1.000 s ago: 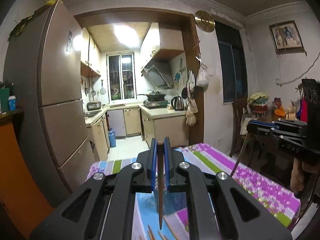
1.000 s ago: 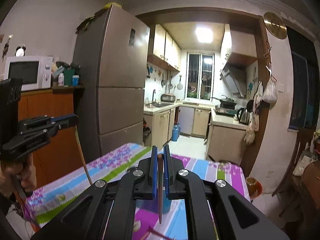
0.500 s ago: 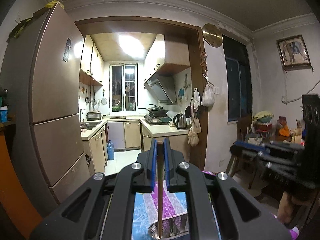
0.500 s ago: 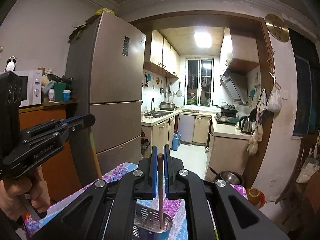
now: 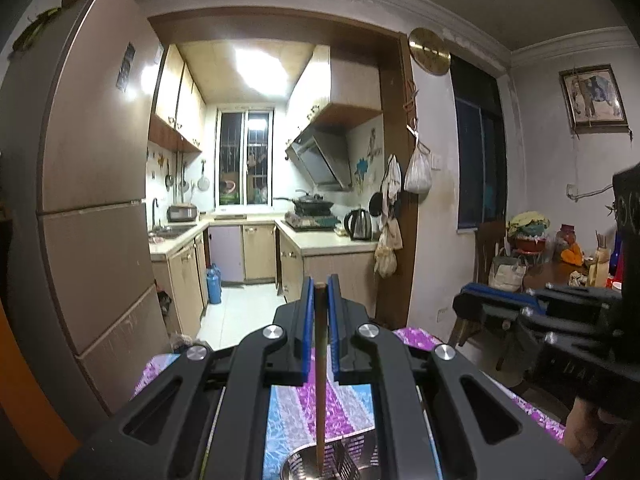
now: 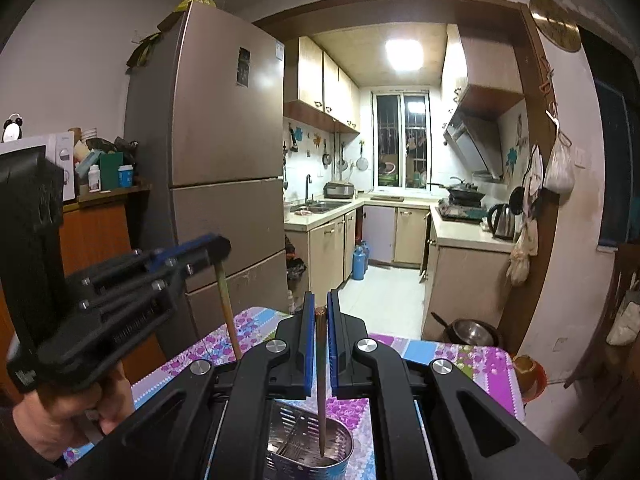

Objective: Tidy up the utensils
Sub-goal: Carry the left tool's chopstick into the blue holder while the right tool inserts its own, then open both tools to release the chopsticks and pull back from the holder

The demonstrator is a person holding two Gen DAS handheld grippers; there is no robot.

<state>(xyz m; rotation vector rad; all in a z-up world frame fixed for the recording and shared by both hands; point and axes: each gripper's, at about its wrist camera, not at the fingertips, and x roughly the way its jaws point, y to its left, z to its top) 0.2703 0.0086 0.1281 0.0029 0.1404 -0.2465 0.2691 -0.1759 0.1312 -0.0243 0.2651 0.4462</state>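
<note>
My left gripper (image 5: 320, 285) is shut on a wooden chopstick (image 5: 320, 380) that hangs straight down between its blue pads. The chopstick's tip hangs over the mouth of a metal utensil holder (image 5: 340, 462) at the bottom edge. My right gripper (image 6: 320, 298) is shut on a second chopstick (image 6: 321, 384), whose tip reaches inside the holder (image 6: 304, 446). The holder has a slotted divider and stands on the floral tablecloth (image 6: 460, 358). In the right wrist view the left gripper (image 6: 200, 250) appears at the left with its chopstick (image 6: 227, 312) slanting down. The right gripper (image 5: 492, 300) shows at the right of the left wrist view.
A tall brown fridge (image 6: 224, 168) stands beyond the table's far left corner, next to an orange cabinet (image 6: 96, 232) with a microwave. The kitchen doorway lies straight ahead. A metal bowl (image 6: 472, 332) sits on the floor and a wooden chair (image 5: 488, 248) is at the right.
Both grippers have moved forward over the table with their chopsticks. The loose chopsticks on the cloth dropped out of view and the metal holder came in under the tips.
</note>
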